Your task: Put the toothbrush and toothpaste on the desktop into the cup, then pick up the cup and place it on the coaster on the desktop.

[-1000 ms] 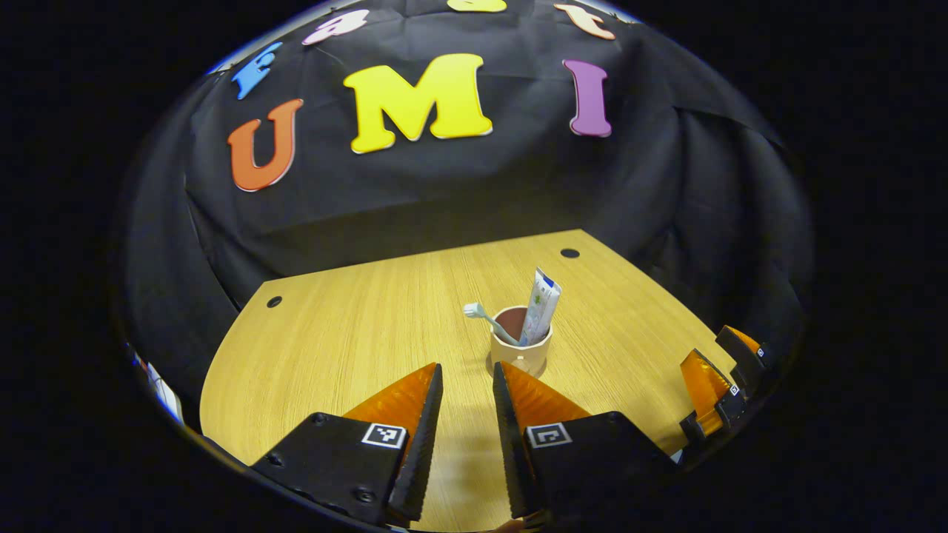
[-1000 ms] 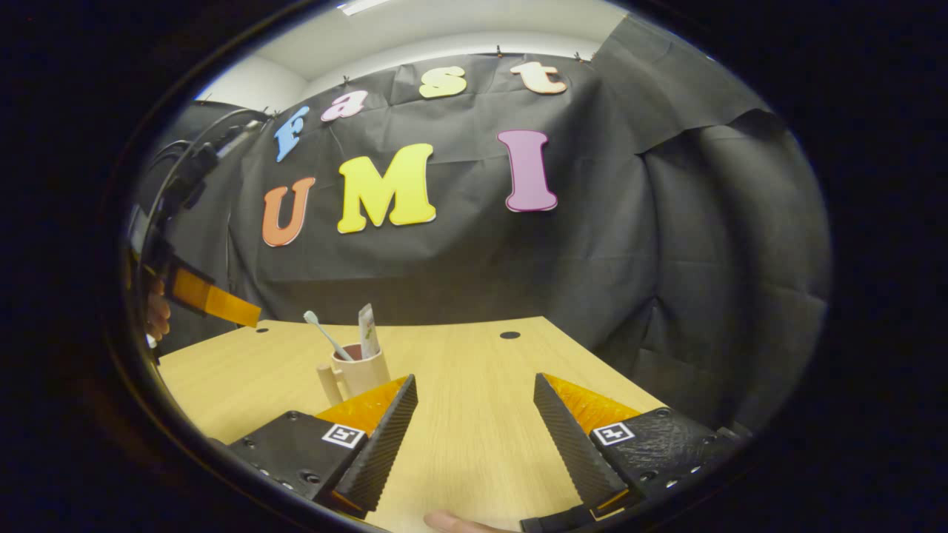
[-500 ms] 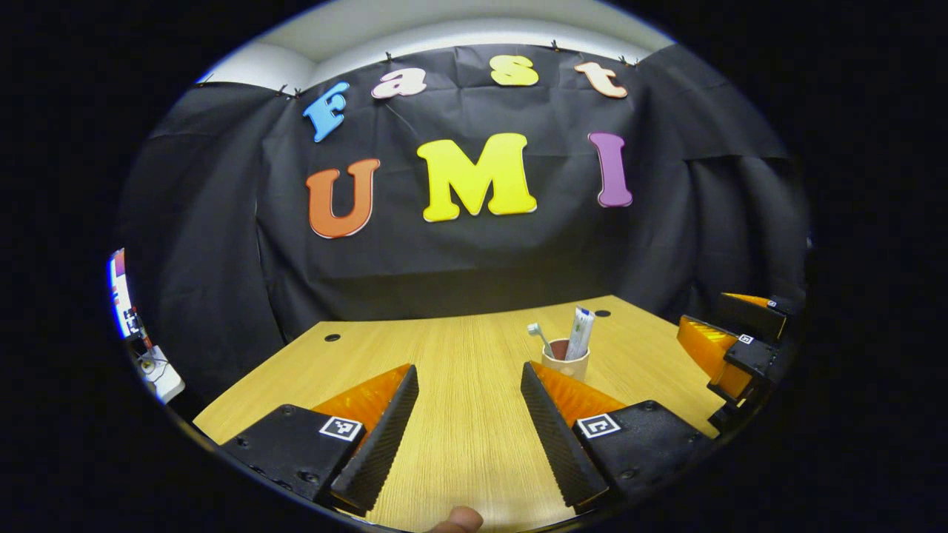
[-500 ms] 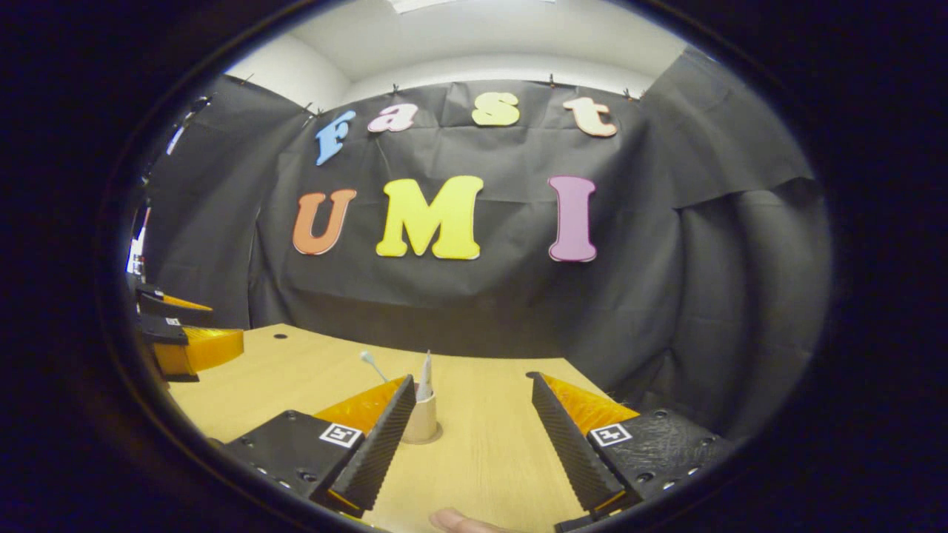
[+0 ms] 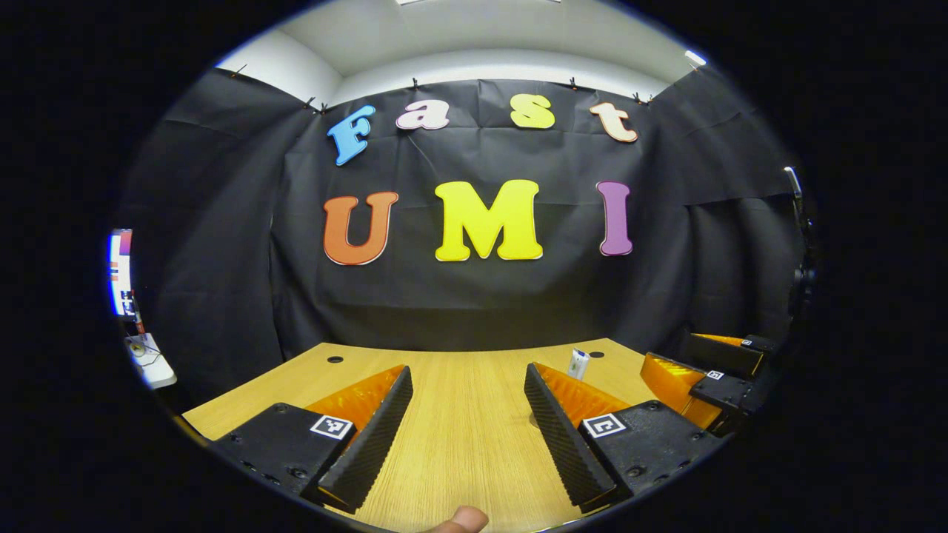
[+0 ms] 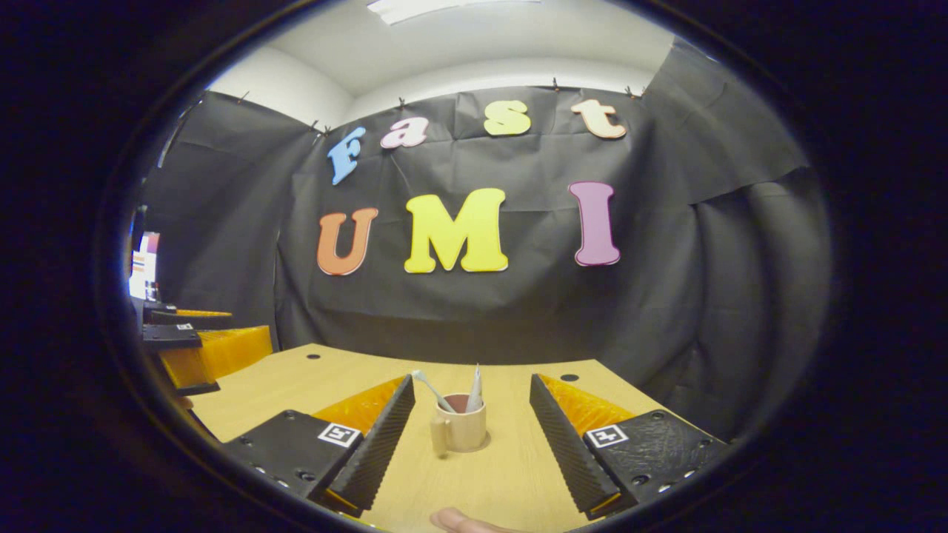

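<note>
Cup [image 6: 461, 429] stands on worktop [image 6: 511, 474], toothbrush [image 6: 433, 388] and toothpaste [image 6: 475, 388] upright inside, a dark rim under its base, likely the coaster. Over the last second both grippers pulled back and levelled out; the end state looks met. Right gripper [image 6: 468, 426] spread wide, empty, cup between its fingers, untouched. Left gripper [image 5: 468, 414] also apart, empty. Nothing blocks the cup.
</note>
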The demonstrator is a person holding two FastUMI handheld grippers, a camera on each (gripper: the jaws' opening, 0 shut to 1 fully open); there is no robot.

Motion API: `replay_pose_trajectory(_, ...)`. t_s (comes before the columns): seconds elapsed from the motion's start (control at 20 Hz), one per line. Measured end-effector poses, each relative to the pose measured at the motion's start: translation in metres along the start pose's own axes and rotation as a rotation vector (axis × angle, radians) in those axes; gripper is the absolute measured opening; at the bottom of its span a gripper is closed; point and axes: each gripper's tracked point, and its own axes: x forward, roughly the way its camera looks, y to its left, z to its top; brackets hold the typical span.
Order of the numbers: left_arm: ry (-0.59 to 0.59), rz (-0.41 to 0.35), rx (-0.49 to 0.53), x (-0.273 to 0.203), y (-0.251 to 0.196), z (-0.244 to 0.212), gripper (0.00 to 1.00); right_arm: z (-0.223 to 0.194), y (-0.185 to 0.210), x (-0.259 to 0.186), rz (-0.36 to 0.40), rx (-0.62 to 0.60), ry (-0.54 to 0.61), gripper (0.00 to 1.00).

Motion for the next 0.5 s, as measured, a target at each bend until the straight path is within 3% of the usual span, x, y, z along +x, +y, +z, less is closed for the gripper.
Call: replay_pose_trajectory(0.5,0.046,0.013,0.036,0.005,-0.007,-0.015,0.96,-0.003,-0.006,0.003,-0.014,-0.001,0.009,0.94)
